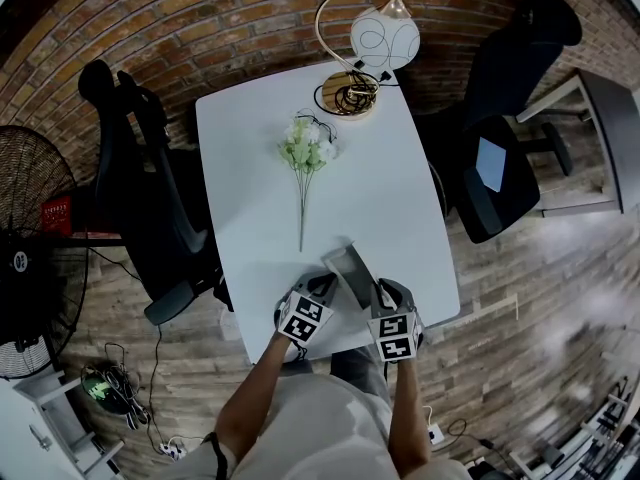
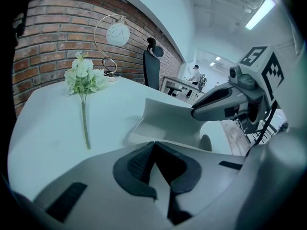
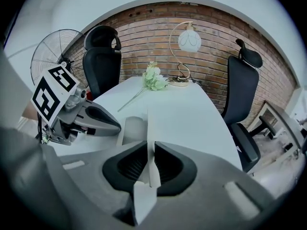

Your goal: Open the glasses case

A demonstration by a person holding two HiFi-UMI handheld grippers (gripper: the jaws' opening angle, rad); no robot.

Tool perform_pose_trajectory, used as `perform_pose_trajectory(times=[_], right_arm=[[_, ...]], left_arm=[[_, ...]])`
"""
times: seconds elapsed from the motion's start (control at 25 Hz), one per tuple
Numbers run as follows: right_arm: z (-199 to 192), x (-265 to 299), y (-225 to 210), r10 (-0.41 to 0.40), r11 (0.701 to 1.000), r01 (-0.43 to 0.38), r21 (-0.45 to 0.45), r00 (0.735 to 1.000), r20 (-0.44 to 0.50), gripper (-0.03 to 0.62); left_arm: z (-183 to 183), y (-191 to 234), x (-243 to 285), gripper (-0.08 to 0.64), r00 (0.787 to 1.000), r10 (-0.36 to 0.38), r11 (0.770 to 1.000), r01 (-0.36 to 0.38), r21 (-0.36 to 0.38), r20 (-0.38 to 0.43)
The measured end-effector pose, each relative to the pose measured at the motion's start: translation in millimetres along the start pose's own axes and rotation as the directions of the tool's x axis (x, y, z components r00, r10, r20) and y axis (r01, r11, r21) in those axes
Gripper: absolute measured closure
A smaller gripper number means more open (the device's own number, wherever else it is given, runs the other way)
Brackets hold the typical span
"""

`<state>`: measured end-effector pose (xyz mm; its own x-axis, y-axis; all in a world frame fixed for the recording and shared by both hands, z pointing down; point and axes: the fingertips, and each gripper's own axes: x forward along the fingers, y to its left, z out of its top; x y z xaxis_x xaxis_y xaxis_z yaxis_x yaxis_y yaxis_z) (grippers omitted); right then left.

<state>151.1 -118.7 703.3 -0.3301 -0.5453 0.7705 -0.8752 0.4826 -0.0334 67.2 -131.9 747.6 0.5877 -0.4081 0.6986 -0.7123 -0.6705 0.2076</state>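
A pale grey glasses case [image 1: 350, 268] lies open near the front edge of the white table [image 1: 250, 158], its lid raised. My left gripper [image 1: 322, 286] holds the case's near left side; in the left gripper view its pads [image 2: 136, 164] close on a pale edge of the case [image 2: 165, 121]. My right gripper [image 1: 378, 293] is at the case's right side. In the right gripper view a thin white flap of the case [image 3: 152, 128] stands edge-on between the pads [image 3: 132, 164], pinched. Each gripper shows in the other's view: the right gripper [image 2: 194, 113] and the left gripper [image 3: 119, 127].
A sprig of white artificial flowers [image 1: 305, 153] lies mid-table, and a gold lamp with a round white shade [image 1: 378, 43] stands at the far end. Black office chairs [image 1: 150, 198] [image 1: 500, 148] flank the table. A floor fan [image 1: 30, 238] stands at left.
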Motion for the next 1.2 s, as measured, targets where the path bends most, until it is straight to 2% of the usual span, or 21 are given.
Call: perform_pose_trajectory(times=[0.28, 1.2], right_arm=[[-3.4, 0.9, -2.1, 0.004, 1.000, -0.004, 0.008, 1.000, 0.000, 0.546], [-7.1, 0.4, -24.2, -0.074, 0.995, 0.072, 0.075, 0.997, 0.024, 0.546]], left_arm=[[-0.5, -0.5, -0.6, 0.554, 1.000, 0.002, 1.000, -0.002, 0.000, -0.002], [-1.5, 1.3, 0.2, 0.554, 1.000, 0.011, 1.000, -0.011, 0.000, -0.001]])
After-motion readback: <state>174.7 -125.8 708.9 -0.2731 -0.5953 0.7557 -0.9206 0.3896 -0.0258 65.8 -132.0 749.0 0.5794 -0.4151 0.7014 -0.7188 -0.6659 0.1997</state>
